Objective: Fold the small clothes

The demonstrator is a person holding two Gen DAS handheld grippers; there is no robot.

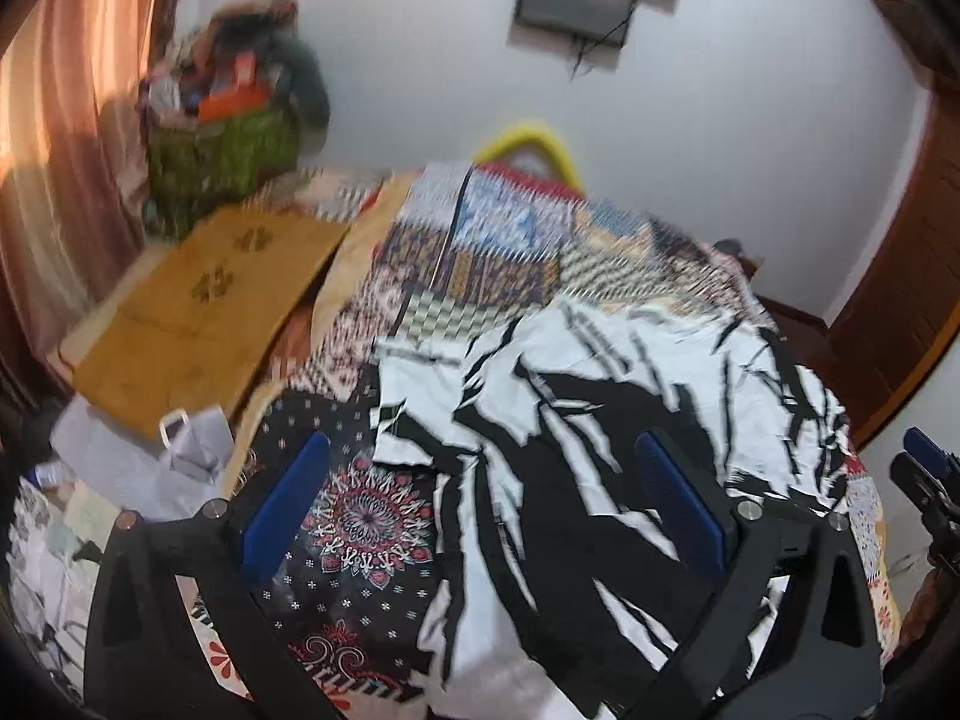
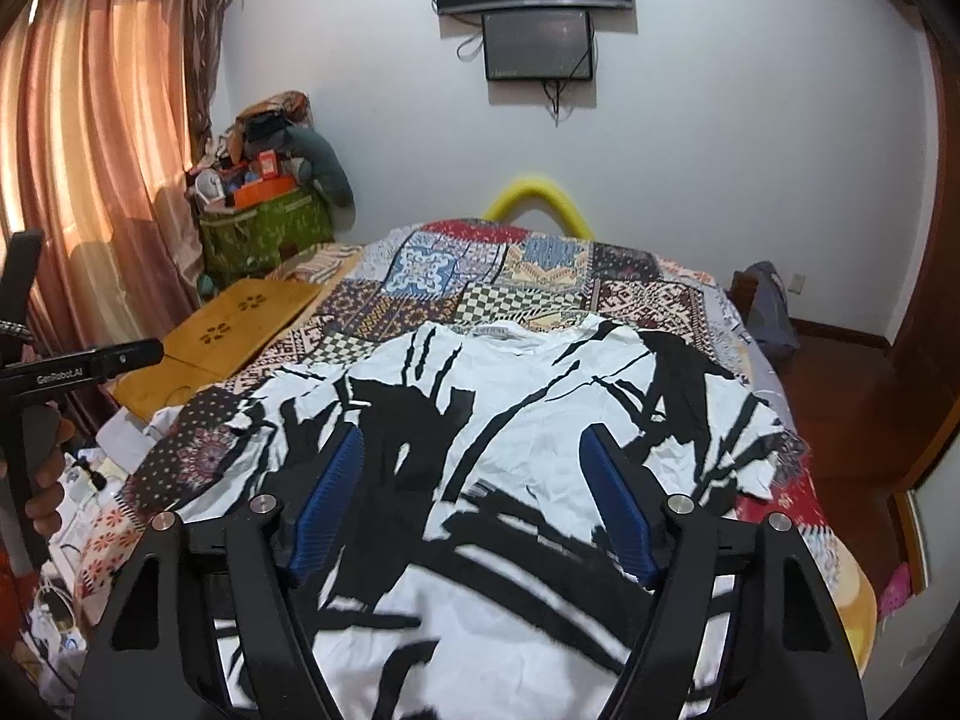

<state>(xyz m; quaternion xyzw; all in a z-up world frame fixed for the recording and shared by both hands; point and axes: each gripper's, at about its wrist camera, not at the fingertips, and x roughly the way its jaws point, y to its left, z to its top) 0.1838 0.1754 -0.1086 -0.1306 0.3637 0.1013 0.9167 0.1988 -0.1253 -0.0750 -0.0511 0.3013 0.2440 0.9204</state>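
A white shirt [image 2: 510, 420] with black brush marks lies spread flat on the quilt [image 2: 480, 264], collar at the far end, hem nearest the cameras. The right gripper [image 2: 474, 450] hangs over the shirt's near middle, jaws apart with nothing between them. The left gripper [image 1: 486, 468] is above the shirt's left edge, jaws wide and empty; the left view is blurred, so its height above the cloth cannot be told.

The risks, as I judge them: a pinch that catches the quilt along with the shirt would drag both. A grip on one layer only would leave the lower one behind and spoil the fold. The shirt's right side [image 2: 774, 450] hangs near the bed edge, so a hard pull leftward or nearward could bunch it or slide it off
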